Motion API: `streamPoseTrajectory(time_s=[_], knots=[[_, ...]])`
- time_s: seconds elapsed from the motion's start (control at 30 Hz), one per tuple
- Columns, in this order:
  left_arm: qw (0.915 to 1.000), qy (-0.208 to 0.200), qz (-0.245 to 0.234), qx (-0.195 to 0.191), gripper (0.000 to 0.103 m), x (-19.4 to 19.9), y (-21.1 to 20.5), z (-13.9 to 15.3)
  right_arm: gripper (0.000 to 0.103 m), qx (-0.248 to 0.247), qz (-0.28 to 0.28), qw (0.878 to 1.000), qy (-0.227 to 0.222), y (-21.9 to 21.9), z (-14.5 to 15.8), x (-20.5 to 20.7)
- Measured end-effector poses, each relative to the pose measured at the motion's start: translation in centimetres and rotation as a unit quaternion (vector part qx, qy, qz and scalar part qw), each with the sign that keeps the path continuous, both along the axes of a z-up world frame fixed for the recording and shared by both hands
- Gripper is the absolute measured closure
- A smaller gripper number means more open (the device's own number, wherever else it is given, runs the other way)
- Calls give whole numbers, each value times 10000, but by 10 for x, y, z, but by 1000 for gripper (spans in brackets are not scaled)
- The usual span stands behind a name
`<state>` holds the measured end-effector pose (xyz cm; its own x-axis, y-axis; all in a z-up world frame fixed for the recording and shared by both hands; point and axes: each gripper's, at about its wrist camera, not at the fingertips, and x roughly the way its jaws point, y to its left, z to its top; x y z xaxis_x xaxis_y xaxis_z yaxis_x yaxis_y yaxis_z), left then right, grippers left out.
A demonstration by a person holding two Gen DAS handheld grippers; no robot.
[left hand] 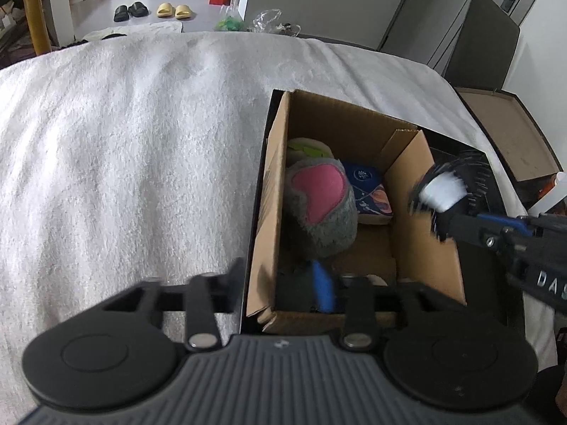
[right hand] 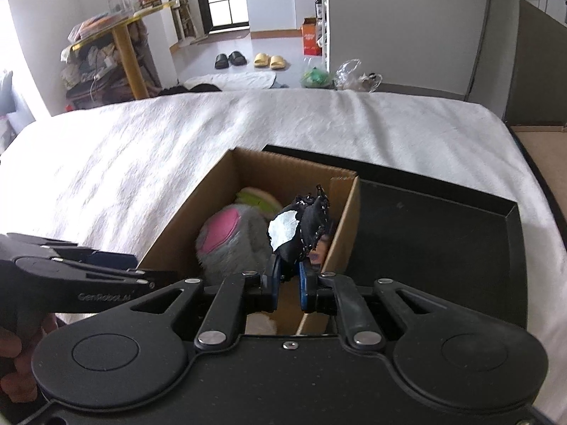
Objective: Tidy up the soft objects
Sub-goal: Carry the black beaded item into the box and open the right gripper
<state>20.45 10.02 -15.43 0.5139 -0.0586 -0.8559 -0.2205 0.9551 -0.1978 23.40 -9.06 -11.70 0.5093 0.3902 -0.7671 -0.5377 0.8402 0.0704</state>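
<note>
— Fingers? 
— Right fingers [right hand: 287, 278] pinch a black-and-white toy [right hand: 299, 228] above the box [right hand: 170, 244]. Left fingers [left hand: 283, 283] are spread wide, straddling the box's near wall. 
— Inside? 
— Grey-and-pink plush [left hand: 320, 205], a blue pack [left hand: 368, 191], all on the bed [left hand: 124, 159].

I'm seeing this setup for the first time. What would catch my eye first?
The black-and-white soft toy pinched in the right gripper, held over the open brown cardboard box. Inside the box lies a grey plush ball with a pink patch. The box sits on a white fluffy blanket, and the left gripper straddles the box's near left wall.
</note>
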Motion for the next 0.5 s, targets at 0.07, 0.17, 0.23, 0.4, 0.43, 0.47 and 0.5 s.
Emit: streamPoseTrajectory(time_s=[0.07,0.17,0.23,0.4,0.43,0.47,0.5], knots=[[10000,28,10,-56,94,0,2,-2,83,-42,57,10000,39,5,-2,-3],[9999,20,103,-34,94,-2,6,-3,78,-98,12,10000,15,6,0,-6],[9999,-3,106,-48,94,-2,8,-3,76,-102,-42,9999,3,4,2,-8],[9999,1,114,-48,94,-2,7,-1,69,-122,-194,9997,-61,-4,7,-15],[9999,18,105,-34,94,-2,7,0,68,-125,-213,9997,-73,-6,7,-17],[10000,33,91,-15,94,-2,6,0,67,-126,-230,9996,-76,-8,8,-19],[10000,30,90,20,94,-2,5,2,64,-118,-255,9996,-73,-9,9,-20]])
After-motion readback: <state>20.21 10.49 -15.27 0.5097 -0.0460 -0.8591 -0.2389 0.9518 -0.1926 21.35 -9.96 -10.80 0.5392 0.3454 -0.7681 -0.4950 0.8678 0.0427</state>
